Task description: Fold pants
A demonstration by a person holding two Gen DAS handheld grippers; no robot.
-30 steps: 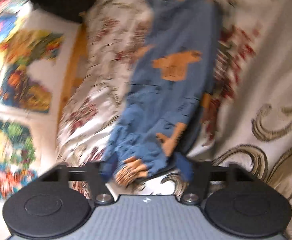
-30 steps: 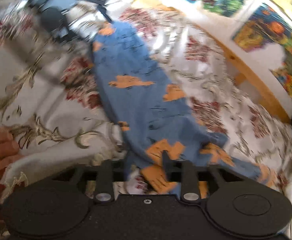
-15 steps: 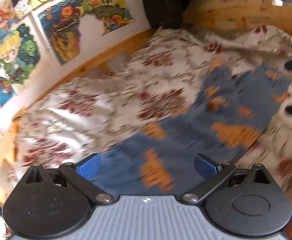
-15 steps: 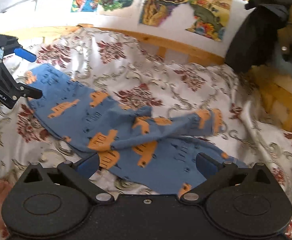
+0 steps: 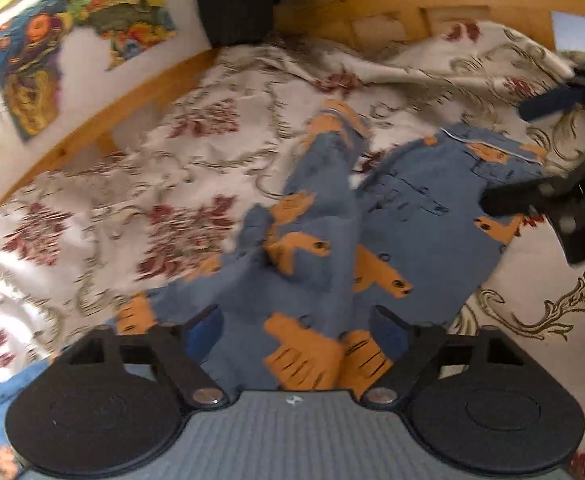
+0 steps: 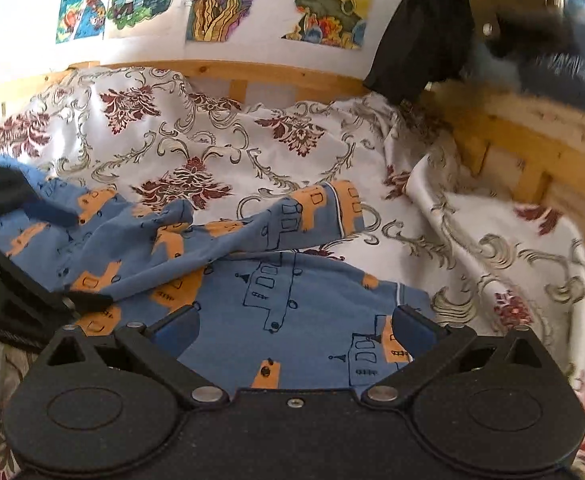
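Both tools hang low over the pants [image 6: 252,280] on the bed [image 6: 220,152], left tool [image 5: 296,332] and right tool [image 6: 292,328] spread wide, holding nothing. One pant leg lies crosswise toward the headboard [image 6: 532,148].

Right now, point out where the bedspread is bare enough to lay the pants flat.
Bare bedspread runs between the pants and the wooden rail. More lies right of the cuff, though rumpled. The near left is crowded by both grippers.
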